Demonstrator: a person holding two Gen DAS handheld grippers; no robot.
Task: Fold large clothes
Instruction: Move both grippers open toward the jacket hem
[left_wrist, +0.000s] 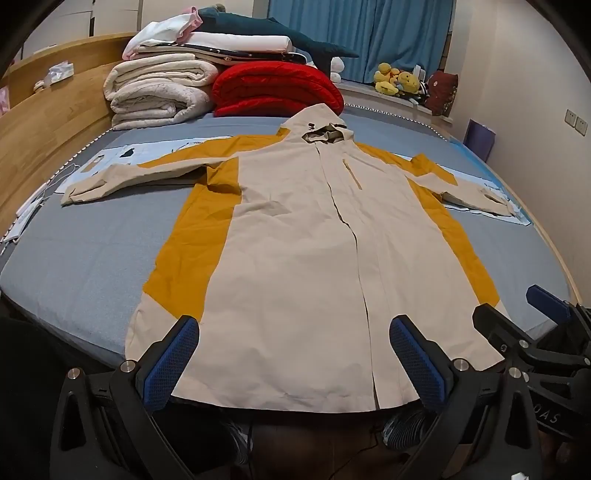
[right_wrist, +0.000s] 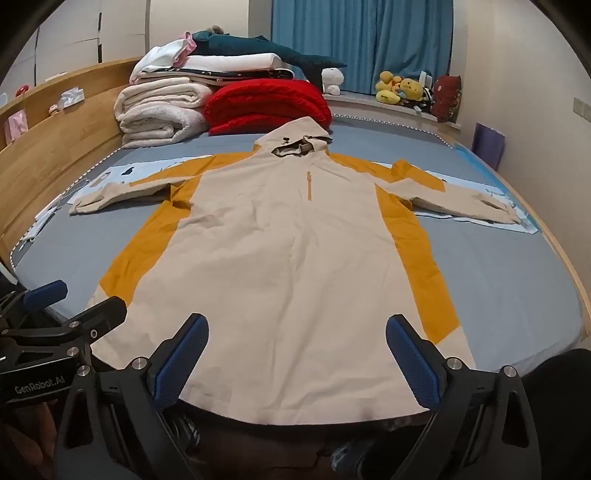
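While both claws hang spread wide and empty over the near hem, the left gripper (left_wrist: 293, 363) and right gripper (right_wrist: 297, 360) face a beige-and-mustard jacket (left_wrist: 295, 240) flat on the bed (left_wrist: 92, 254); only the left view shows its front opening.

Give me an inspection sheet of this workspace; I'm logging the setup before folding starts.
Surface: bed with grey-blue sheet, wooden headboard along one side.
Job's things: beige and mustard hooded jacket lying flat, front up, sleeves spread, hem at the near edge.
Clutter: folded white blankets, red quilt, stacked bedding and a dark plush on top; pale blue printed cloth under the sleeves.
Grippers: left tongs and right tongs both open, above the hem, holding nothing.
Cables: white cord near the headboard.
Surroundings: blue curtain, yellow plush toys on the sill.
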